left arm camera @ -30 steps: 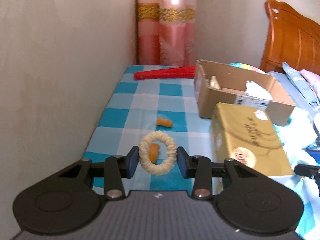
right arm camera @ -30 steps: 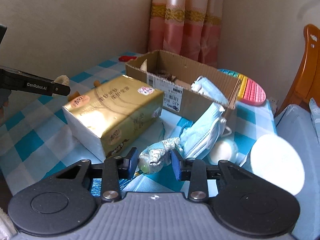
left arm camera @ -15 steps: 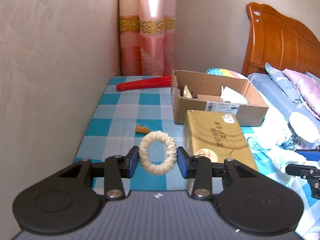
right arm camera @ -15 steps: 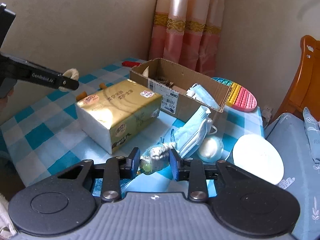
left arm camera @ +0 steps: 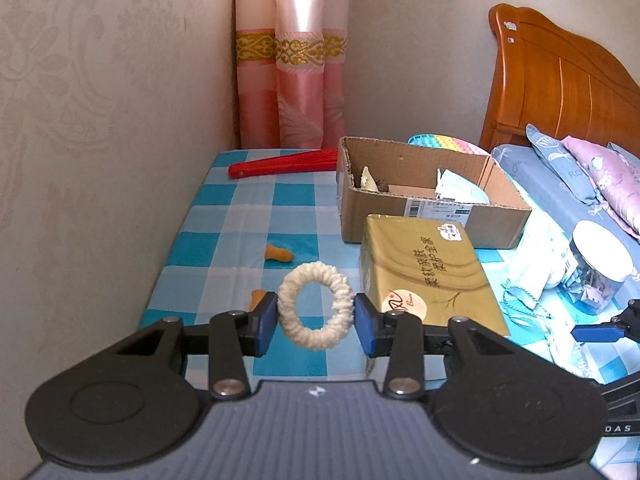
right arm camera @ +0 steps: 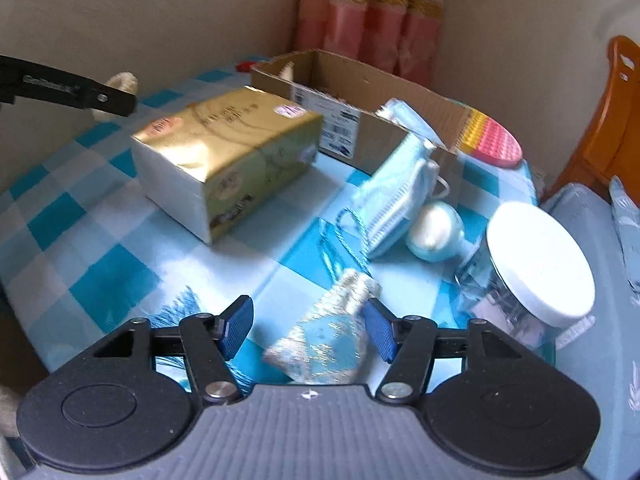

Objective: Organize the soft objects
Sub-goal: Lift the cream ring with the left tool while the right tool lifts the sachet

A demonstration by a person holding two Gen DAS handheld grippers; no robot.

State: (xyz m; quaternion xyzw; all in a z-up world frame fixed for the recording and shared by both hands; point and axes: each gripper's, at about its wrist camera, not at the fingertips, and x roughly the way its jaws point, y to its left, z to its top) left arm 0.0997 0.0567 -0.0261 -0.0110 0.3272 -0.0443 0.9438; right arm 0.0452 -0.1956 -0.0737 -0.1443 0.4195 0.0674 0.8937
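My left gripper [left arm camera: 316, 319] is shut on a cream knitted ring [left arm camera: 316, 312] and holds it above the checked tablecloth, left of the gold tissue box [left arm camera: 424, 276]. The ring also shows in the right wrist view [right arm camera: 122, 82]. My right gripper [right arm camera: 306, 330] is open, its jaws wide apart. A light blue brocade pouch [right arm camera: 324, 340] lies loose between them on the cloth, its cord trailing away. The open cardboard box [left arm camera: 424, 196] holds a face mask [left arm camera: 460, 188] and other small items.
Two orange foam pieces [left arm camera: 278, 254] lie on the cloth. A red folded fan [left arm camera: 280, 166] lies by the curtain. Face masks [right arm camera: 400, 196], a round puff [right arm camera: 434, 232], a white-lidded jar [right arm camera: 532, 264] and a rainbow pop mat [right arm camera: 492, 140] crowd the right side. Wall on the left.
My right gripper has opened and let go of the blue pouch, which now lies between the jaws. My left gripper has lifted and pulled back with the ring.
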